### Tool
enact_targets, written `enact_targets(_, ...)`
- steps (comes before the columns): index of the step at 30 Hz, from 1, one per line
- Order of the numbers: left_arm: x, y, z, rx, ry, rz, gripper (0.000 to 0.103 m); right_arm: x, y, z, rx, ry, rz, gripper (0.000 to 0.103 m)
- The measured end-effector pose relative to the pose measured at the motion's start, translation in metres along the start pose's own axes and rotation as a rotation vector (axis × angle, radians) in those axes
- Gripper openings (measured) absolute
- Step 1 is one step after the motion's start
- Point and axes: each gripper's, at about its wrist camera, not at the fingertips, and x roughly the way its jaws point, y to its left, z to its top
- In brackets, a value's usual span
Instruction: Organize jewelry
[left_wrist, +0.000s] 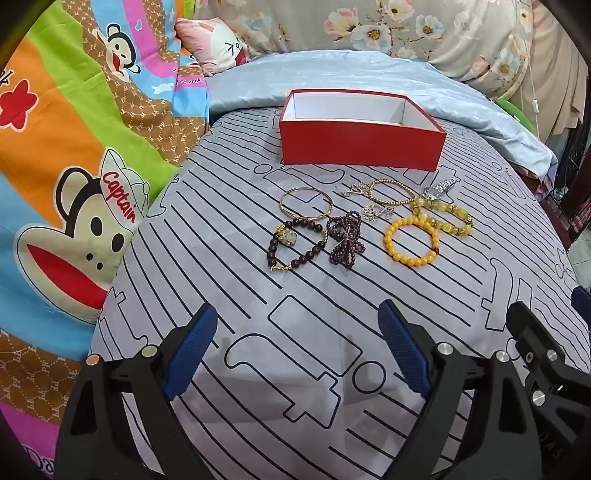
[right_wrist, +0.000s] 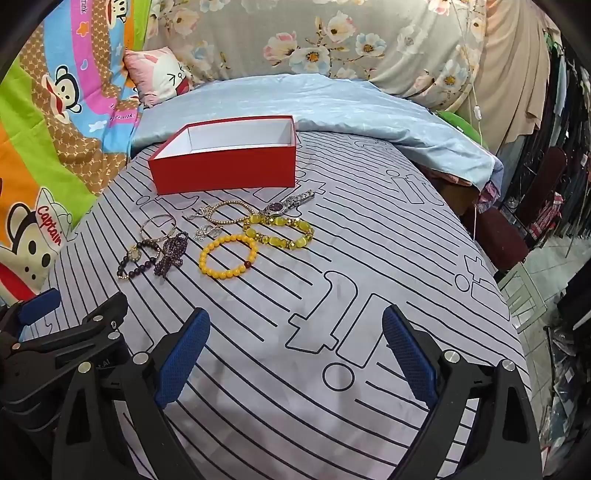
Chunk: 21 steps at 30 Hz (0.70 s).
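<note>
Both tools hang spread wide over the bed (left_wrist: 295, 369), nothing between their pads: the left tool (left_wrist: 299, 343) and the right tool (right_wrist: 295, 350). The jewelry lies in a loose cluster just before the open red box (left_wrist: 360, 147). The silver chains (left_wrist: 373, 212) tangle indistinctly; the watch (right_wrist: 291, 203) is partly overlapped by the yellow bracelet (right_wrist: 280, 229).

Black plastic left gripper (left_wrist: 297, 332) and right gripper (right_wrist: 295, 334), blue textured jaws, silver round screws.
</note>
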Motion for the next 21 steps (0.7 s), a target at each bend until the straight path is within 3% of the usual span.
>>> enact_targets(21, -0.006, 0.0026, 0.0001, -0.008, -0.018, 0.013, 0.09, -0.0028, -0.0027, 0.0002, 0.015, -0.001, 0.011, 0.092)
